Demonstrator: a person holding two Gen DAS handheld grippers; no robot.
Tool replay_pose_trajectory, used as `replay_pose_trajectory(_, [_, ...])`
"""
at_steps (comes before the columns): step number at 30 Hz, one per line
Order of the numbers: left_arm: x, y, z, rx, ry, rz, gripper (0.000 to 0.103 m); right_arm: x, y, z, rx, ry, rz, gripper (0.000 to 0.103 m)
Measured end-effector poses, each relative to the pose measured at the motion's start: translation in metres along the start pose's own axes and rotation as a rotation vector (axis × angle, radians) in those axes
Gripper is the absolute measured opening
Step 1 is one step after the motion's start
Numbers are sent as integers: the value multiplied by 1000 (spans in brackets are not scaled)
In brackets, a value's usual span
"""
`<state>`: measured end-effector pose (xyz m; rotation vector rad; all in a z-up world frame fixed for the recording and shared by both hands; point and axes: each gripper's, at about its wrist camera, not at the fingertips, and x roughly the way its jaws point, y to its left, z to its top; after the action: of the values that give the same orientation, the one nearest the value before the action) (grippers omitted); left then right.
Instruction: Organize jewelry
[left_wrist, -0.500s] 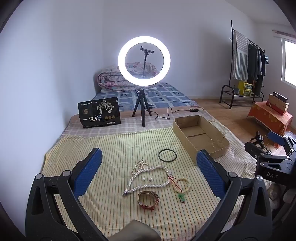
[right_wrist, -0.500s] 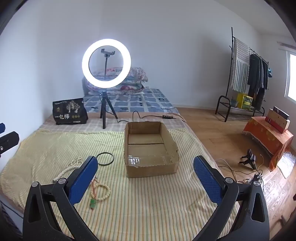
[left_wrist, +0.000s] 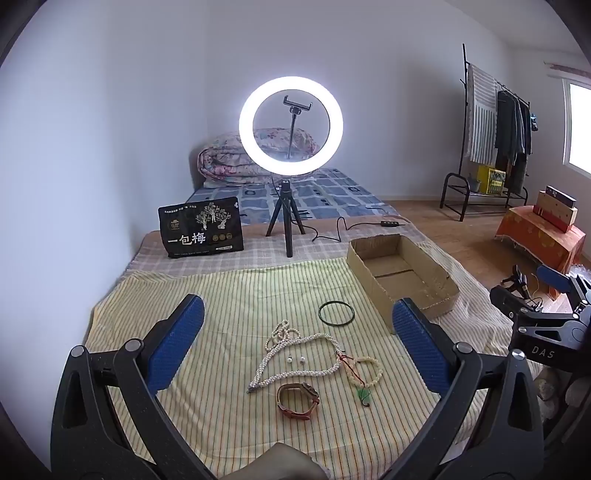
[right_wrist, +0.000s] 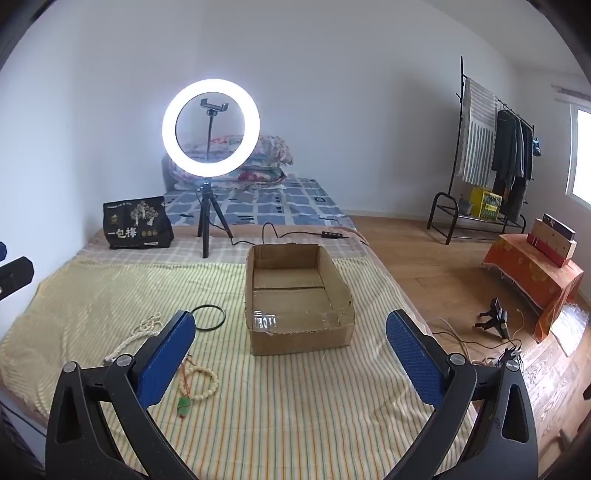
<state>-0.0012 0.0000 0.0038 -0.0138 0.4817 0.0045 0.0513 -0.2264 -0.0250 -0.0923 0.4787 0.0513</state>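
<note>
Essentially nothing changed since half-second-earlier frames: left gripper (left_wrist: 297, 347) and right gripper (right_wrist: 290, 354) hung wide open, empty. Jewelry untouched: pearl necklace (left_wrist: 295, 354), watch (left_wrist: 298, 400), bangle (left_wrist: 336, 314) left of empty box (right_wrist: 299, 295). Sorting not begun.

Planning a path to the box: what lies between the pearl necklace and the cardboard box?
In the left wrist view, only the dark bangle lies between pearl necklace and cardboard box; otherwise bare striped cloth.

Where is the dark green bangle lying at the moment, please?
In the left wrist view the bangle lies flat on the striped cloth, just left of the cardboard box and beyond the pearl necklace.
</note>
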Motion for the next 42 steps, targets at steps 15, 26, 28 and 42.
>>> replay_pose_trajectory(15, [-5, 7, 6, -13, -5, 8, 103, -1, 0, 1, -11, 8, -4, 102])
replay_pose_trajectory(26, [-6, 8, 6, -13, -8, 9, 103, 0, 2, 0, -12, 6, -7, 102])
replay_pose_trajectory(28, [-6, 8, 7, -12, -8, 9, 103, 0, 2, 1, -12, 7, -7, 102])
replay_pose_trajectory(42, [-6, 8, 7, -12, -10, 9, 103, 0, 3, 0, -12, 7, -8, 102])
